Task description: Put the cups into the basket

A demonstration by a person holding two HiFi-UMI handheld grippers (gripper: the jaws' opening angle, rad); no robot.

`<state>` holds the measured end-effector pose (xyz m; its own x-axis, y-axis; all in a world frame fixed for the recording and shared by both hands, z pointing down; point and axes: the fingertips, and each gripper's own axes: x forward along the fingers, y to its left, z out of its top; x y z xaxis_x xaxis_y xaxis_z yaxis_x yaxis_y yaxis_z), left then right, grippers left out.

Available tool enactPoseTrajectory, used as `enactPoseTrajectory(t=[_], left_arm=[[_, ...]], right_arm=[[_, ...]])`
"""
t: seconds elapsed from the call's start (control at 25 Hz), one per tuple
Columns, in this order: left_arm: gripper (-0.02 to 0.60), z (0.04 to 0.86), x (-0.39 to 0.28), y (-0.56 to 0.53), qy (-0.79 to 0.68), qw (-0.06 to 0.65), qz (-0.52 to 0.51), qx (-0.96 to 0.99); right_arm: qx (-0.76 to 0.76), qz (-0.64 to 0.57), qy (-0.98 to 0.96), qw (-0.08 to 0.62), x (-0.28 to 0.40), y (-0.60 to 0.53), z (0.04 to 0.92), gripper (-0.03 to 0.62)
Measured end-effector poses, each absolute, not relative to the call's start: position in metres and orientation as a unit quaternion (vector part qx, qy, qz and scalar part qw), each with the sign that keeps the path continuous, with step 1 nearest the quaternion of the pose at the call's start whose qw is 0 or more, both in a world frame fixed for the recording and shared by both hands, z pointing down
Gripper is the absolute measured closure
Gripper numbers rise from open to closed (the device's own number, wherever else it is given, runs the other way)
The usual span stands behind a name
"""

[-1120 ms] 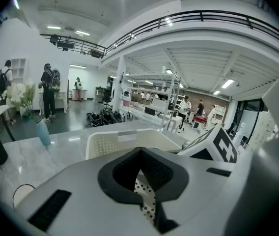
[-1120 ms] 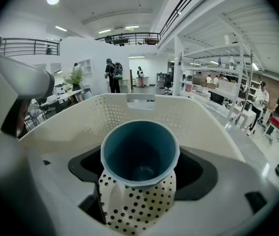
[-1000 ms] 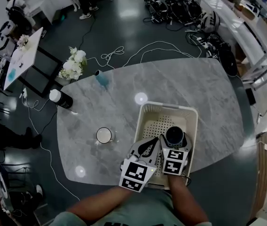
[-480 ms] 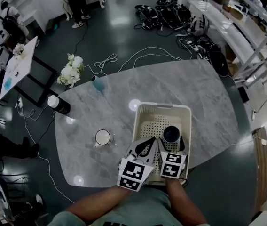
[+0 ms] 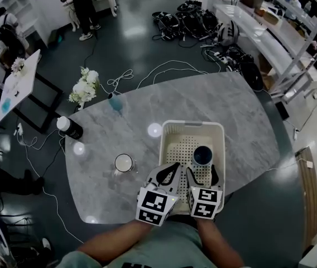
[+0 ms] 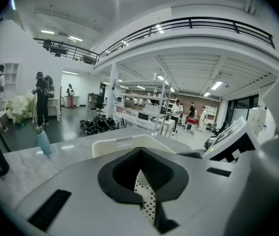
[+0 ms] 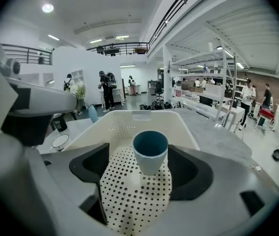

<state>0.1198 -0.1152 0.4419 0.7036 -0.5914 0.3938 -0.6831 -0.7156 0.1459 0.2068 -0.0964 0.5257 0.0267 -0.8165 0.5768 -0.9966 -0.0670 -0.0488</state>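
Two cups are in view. One, a blue cup [image 7: 150,151], stands upright on the perforated floor of the single cream basket [image 5: 164,144], toward its near right part. The other, a white cup [image 5: 123,162], stands on the grey marble table [image 5: 242,116] to the left of the basket, apart from its wall.

Both hand-held grippers hang over the basket's near end, side by side. The right gripper [image 5: 202,169] has its jaws spread wide. In the right gripper view the blue cup stands in the gap between the two dark pads, with the dotted floor showing on each side of it, so neither pad touches it. The left gripper [image 6: 140,152] has its jaws drawn together at the tips. Only a thin sliver of the basket's dotted floor shows between the pads, and nothing is held there.

Farther out on the table stand two bottles. One is a black bottle with a white cap [image 5: 69,127] at the far left edge, and the other is a small blue bottle [image 5: 116,103] near the far edge. Off the table's far left corner a bunch of white flowers [image 5: 84,86] stands on the dark floor, with white cables [image 5: 164,66] looping nearby.
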Motion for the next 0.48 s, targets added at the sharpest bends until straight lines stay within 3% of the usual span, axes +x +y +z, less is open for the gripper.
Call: enactPoseTrajectory(t=[0.12, 0.24, 0.48], left_arm=[[0.574, 0.442, 0.106, -0.114, -0.355, 0.140, 0.159, 0.911], [0.574, 0.440, 0.093, -0.112, -0.360, 0.138, 0.154, 0.909], [0.574, 0.435, 0.056, -0.105, -0.381, 0.138, 0.143, 0.903]], right_arm=[[0.688, 0.224, -0.667, 0.180, 0.191, -0.088, 0.512, 0.215], [0.688, 0.205, -0.675, 0.171, 0.175, -0.082, 0.496, 0.266], [0.662, 0.178, -0.714, 0.146, 0.129, -0.079, 0.466, 0.536]])
